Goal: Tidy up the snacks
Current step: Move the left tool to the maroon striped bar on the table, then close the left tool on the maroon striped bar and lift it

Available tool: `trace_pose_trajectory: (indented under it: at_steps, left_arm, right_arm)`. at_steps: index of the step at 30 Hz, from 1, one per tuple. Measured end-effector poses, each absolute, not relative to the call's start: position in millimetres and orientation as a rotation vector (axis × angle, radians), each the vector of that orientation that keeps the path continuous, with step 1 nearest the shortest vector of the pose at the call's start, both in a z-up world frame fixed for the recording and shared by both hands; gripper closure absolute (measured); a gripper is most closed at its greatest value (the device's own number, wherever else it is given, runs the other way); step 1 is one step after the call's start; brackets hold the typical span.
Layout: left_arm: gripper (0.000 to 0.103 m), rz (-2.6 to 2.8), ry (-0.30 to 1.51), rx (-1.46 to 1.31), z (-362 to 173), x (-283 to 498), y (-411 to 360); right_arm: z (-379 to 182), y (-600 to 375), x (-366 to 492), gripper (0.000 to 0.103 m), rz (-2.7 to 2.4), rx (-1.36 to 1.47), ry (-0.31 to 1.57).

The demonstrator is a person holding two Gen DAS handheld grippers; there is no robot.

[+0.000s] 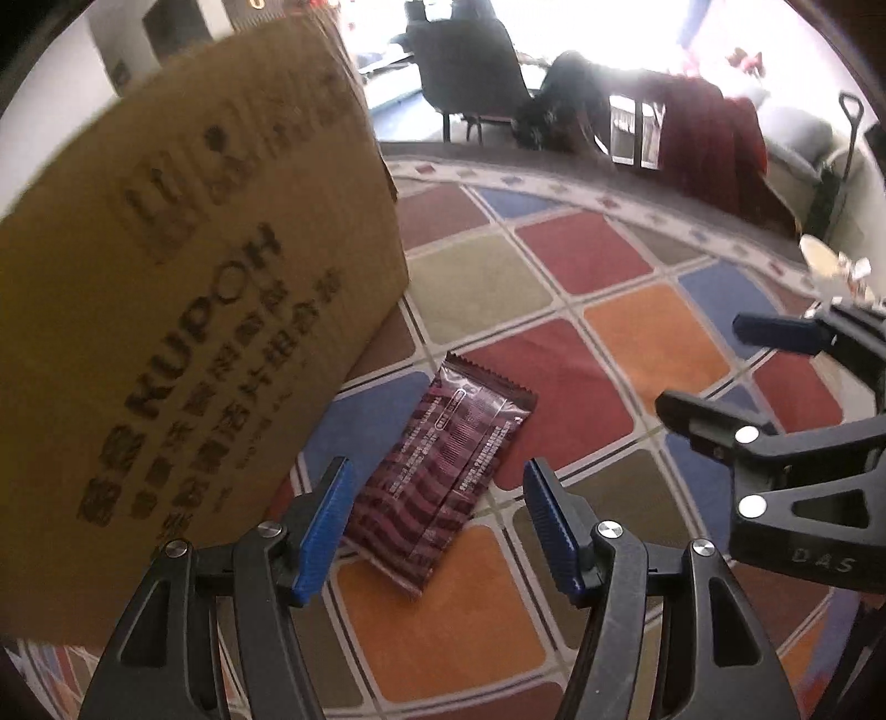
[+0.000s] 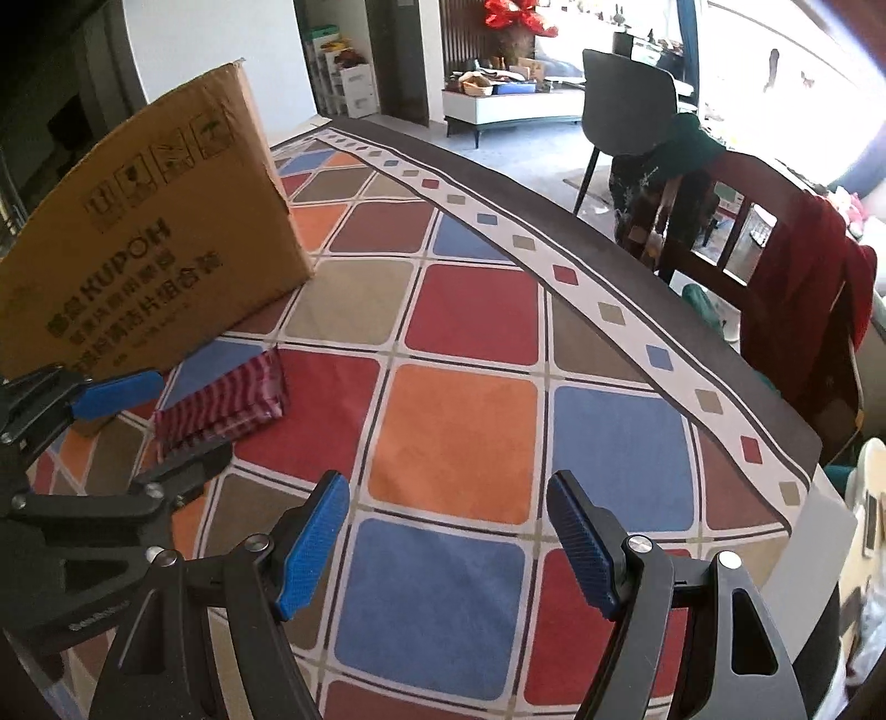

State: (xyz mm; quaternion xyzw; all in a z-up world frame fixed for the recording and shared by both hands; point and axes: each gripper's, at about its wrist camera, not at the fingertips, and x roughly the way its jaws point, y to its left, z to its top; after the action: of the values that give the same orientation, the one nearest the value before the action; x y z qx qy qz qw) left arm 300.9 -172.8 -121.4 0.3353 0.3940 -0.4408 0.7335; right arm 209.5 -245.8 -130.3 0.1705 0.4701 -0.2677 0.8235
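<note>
Left gripper [image 1: 437,526] agape over snack packet [image 1: 443,476]; right gripper [image 2: 448,543] agape, empty; cloth only.

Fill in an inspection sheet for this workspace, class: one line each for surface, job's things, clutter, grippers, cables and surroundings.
Surface: table under a checked multicolour tablecloth.
Job's things: one dark red snack packet lying flat on the cloth, beside a brown KUPOH cardboard box standing on the table.
Clutter: nothing seen on the cloth apart from these.
Grippers: left gripper open, its fingers either side of the near end of the packet, not closed on it; right gripper open and holding nothing, above bare cloth.
Cables: nothing seen.
Surroundings: dark chair, wooden chair draped with red cloth, shelves and red flowers behind.
</note>
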Motion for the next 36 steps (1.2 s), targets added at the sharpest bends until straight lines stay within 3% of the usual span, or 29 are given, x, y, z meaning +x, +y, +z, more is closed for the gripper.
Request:
trace_pose_trajectory:
  at_steps: [8,10,18,36]
  left_arm:
    - [0.040,-0.982,0.877,0.692,-125.3,314.0,-178.9]
    - [0.050,-1.000,0.915,0.640,-126.2,319.2,-176.8]
    - [0.059,-0.961,0.960,0.560,-124.6,316.3,-171.1]
    - [0.064,-0.766,0.942,0.309,-95.9,298.9,-142.1]
  right_arm:
    - [-141.3,-251.7,217.0,0.028,-0.595,0.362,1.014]
    - [-143.1,-252.1,217.7,0.028,-0.591,0.370,1.019]
    - [-142.9,-249.8,218.6,0.028,-0.574,0.366,1.010]
    - [-128.7,-251.1,218.5,0.028,-0.476,0.300,0.979]
